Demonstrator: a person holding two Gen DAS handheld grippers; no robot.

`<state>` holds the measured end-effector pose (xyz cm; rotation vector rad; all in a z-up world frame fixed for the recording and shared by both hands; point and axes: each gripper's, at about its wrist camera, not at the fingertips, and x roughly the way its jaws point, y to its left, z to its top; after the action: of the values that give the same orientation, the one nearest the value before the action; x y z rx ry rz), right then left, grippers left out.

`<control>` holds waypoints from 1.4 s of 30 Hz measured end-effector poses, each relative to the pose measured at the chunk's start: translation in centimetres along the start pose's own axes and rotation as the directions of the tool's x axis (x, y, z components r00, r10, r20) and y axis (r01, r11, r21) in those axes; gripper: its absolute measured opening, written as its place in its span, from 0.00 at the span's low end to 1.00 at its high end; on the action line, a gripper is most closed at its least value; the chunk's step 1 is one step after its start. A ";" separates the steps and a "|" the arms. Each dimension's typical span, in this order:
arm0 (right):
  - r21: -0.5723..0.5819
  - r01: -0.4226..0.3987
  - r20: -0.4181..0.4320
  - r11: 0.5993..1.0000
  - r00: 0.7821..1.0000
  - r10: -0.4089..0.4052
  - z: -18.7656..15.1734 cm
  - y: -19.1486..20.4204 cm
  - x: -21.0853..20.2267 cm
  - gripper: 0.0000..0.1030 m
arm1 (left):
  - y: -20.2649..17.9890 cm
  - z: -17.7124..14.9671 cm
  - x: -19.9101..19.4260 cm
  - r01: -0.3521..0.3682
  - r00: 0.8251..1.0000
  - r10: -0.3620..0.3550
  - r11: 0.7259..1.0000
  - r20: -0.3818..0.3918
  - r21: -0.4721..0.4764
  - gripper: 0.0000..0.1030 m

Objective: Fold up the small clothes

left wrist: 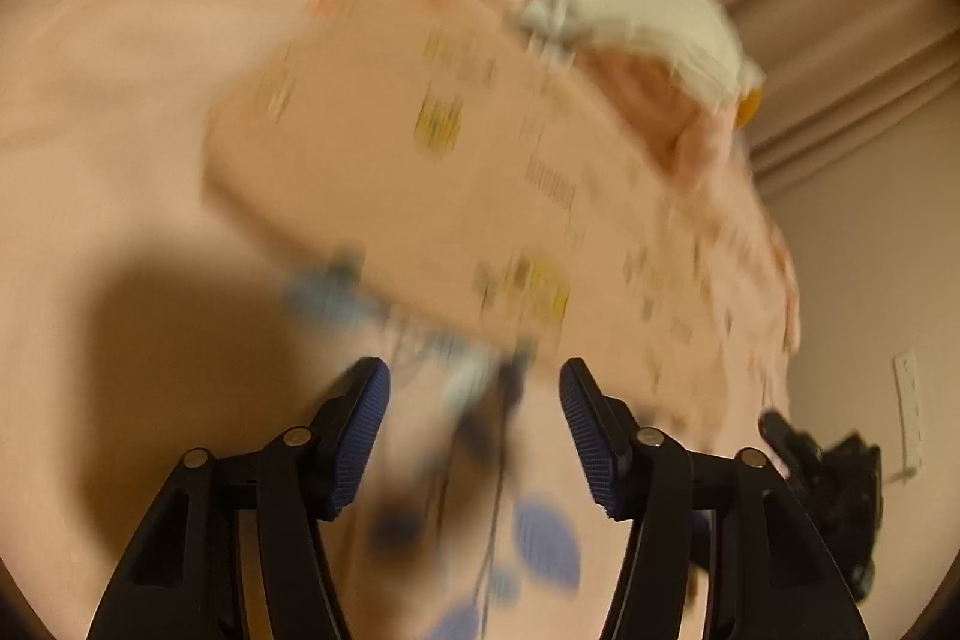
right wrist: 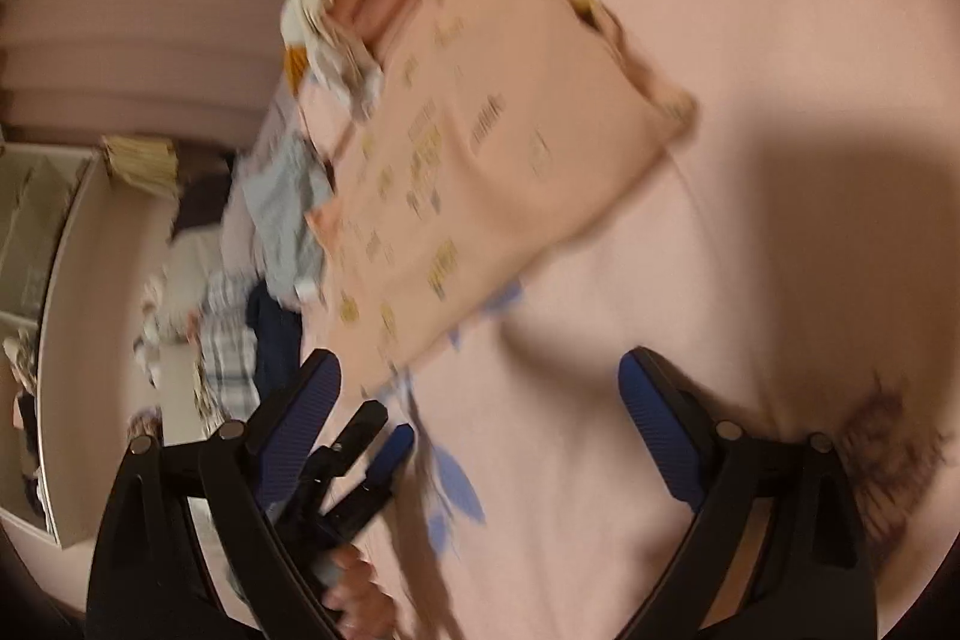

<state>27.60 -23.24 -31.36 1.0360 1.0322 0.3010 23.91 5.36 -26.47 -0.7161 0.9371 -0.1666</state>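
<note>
Left hand-held gripper [left wrist: 474, 430] spread, right hand-held gripper [right wrist: 480, 400] spread, over peach garment [left wrist: 480, 172]

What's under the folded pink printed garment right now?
A piece with blue leaf shapes pokes out from under the folded pink printed garment, lying on the pink sheet. How far it runs underneath is covered. Both tongs, left and right, are open.

Beige wall [left wrist: 870, 280], pleated curtain [left wrist: 840, 28].

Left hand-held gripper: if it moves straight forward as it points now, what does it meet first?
Probably the blue-leaf printed cloth lying between the open fingers of the left hand-held gripper, just before the folded peach garment. Motion blur makes depth uncertain.
</note>
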 end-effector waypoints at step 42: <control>-0.304 0.263 0.048 0.916 0.964 -0.261 -9.7 -0.7 -6.3 0.13 | 2.0 -9.1 -9.0 -0.080 0.988 0.085 0.996 0.130 -0.048 0.13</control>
<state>16.19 -22.17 -29.49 0.6081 1.0656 0.2296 11.12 6.24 -25.10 -0.7177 0.8438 -0.0258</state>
